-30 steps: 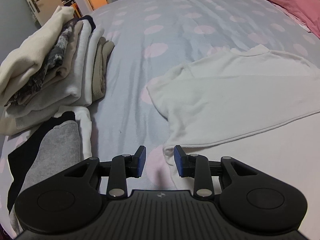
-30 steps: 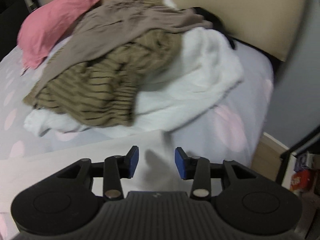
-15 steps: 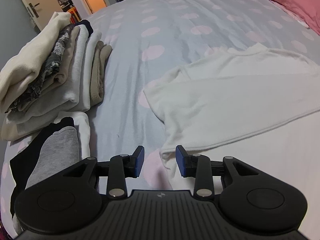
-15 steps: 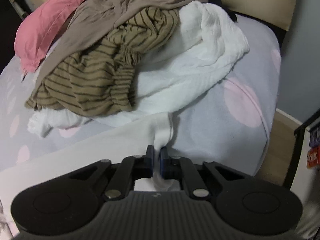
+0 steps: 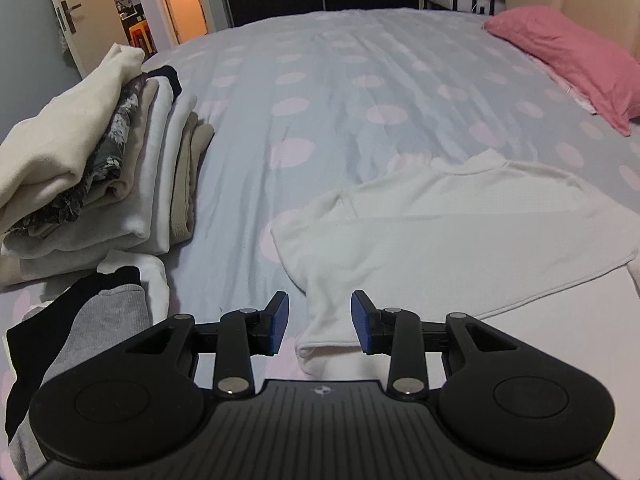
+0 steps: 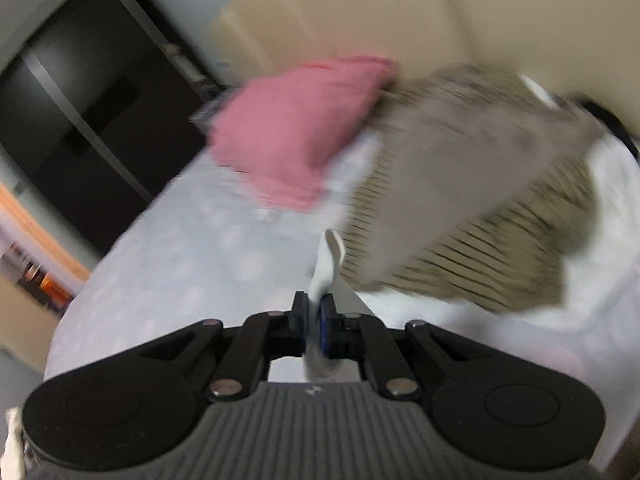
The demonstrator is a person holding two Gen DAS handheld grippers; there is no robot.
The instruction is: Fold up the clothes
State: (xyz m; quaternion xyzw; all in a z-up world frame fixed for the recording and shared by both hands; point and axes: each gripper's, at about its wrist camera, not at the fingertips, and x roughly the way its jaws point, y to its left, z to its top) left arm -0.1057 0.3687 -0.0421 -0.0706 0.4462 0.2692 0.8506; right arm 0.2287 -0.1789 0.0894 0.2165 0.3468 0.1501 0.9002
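Left wrist view: my left hand-held gripper [image 5: 319, 326] hangs released over the bed [image 5: 360, 80], blue pads apart, with the near sleeve end of the white top [image 5: 460, 232] lying below and between them; I see no pad pressing on it. The top lies spread flat on the dotted cover, collar away from me. To the left sits a stack [image 5: 100, 168] of folded clothes, with a grey and black piece [image 5: 80, 328] nearer me. A pink pillow [image 5: 568, 60] lies at the far right by the headboard.

Right wrist view is blurred. My right hand-held gripper [image 6: 314, 326] is clenched on a strip of the white top [image 6: 326, 264], which stands up from between the pads. Beyond it I make out a heap of unfolded clothes [image 6: 472, 200], brown and striped over white, beside the pink pillow [image 6: 296, 136].
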